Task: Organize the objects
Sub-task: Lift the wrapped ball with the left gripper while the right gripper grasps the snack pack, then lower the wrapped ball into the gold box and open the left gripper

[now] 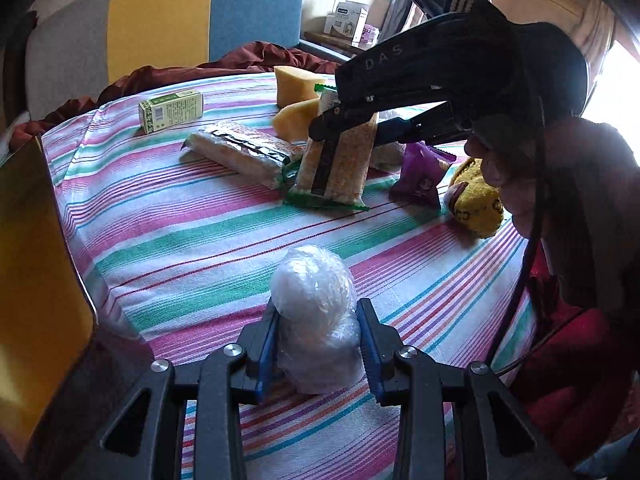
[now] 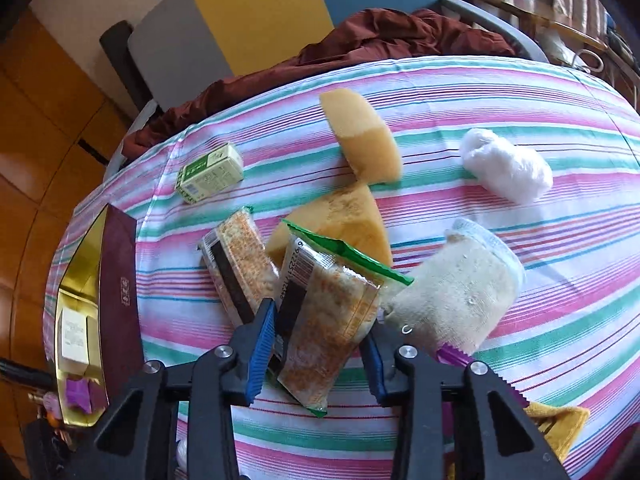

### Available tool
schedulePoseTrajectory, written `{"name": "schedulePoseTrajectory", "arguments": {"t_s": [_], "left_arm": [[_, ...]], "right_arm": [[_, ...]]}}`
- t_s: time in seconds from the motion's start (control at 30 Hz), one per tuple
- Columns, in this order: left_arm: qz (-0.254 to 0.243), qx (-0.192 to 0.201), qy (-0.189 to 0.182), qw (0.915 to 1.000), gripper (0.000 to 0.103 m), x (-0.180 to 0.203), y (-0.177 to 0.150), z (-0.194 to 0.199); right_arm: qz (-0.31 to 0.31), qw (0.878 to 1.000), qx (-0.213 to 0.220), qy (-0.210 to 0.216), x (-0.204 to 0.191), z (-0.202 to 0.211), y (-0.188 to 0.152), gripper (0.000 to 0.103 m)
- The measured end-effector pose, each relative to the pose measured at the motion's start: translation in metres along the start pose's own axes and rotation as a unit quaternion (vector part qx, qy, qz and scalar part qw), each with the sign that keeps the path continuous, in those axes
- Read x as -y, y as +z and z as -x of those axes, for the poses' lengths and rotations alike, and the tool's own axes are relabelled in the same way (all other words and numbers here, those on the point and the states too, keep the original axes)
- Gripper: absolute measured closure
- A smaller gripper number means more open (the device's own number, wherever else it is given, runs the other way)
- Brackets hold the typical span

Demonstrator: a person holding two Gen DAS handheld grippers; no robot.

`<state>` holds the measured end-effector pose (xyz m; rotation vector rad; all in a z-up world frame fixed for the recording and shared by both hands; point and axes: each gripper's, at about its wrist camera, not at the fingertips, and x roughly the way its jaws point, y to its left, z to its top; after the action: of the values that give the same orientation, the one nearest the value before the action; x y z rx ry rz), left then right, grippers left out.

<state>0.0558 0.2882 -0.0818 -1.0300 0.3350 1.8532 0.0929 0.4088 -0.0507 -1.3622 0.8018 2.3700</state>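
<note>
Item: snack packet with green end seals [image 2: 328, 320], clear wrapper over an orange-brown filling with a dark label band.

Location: on the striped bedcover [image 2: 500, 92], among the loose goods at its middle. It leans partly across a second packet [image 2: 236, 268] of the same sort and the lower yellow sponge wedge [image 2: 344, 216]. In the left wrist view the same packet [image 1: 334, 164] appears tilted, its upper end raised into the fingers and its lower seal at or close to the cover; whether that end touches cannot be told.

Holder: right gripper [image 2: 318, 344]. Its blue fingers [image 2: 262, 340] stand one at each long side of the packet and are drawn in against the wrapper. The grip falls across the narrow width, near the barcode end.

Key relation: the packet's long axis runs away from the fingers, down and forward, so most of its length hangs beyond the grip. A lift probably swings that free end.

Second holder: left gripper [image 1: 320, 344], fingers closed on a ball of clear plastic wrap [image 1: 316, 312], near the cover's close edge and well apart from the packet.

Likely destination: gold-lined box [image 2: 76, 292] with a dark red wall, at the cover's left side, already holding a white carton and purple packets. Judged from both views, it lies nearer the left gripper than the right.

Nearby, untouched: green carton [image 2: 210, 172], white bundle [image 2: 506, 164], rolled towel [image 2: 456, 288].
</note>
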Motion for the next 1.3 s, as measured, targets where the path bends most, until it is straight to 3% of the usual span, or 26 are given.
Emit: {"name": "schedulePoseTrajectory", "arguments": {"t_s": [0.33, 0.53, 0.83, 1.07, 1.3], "left_arm": [[0.008, -0.003, -0.007, 0.9999, 0.067, -0.002, -0.002, 0.007], [0.01, 0.021, -0.005, 0.9997, 0.067, -0.002, 0.006, 0.028], [0.082, 0.058, 0.0, 0.9949, 0.067, -0.037, 0.018, 0.077], [0.175, 0.08, 0.054, 0.9799, 0.067, -0.105, 0.011, 0.117], [0.274, 0.089, 0.117, 0.9504, 0.067, -0.193, -0.001, 0.147]], "right_arm": [[0.005, 1.0, -0.017, 0.011, 0.003, 0.001, -0.005, 0.071], [0.027, 1.0, -0.013, 0.006, -0.006, 0.002, -0.006, 0.071], [0.049, 0.999, 0.001, -0.009, -0.013, 0.007, -0.009, 0.071], [0.074, 0.997, 0.007, -0.026, -0.023, 0.007, -0.012, 0.071], [0.085, 0.996, 0.012, -0.034, -0.026, 0.007, -0.014, 0.071]]}}
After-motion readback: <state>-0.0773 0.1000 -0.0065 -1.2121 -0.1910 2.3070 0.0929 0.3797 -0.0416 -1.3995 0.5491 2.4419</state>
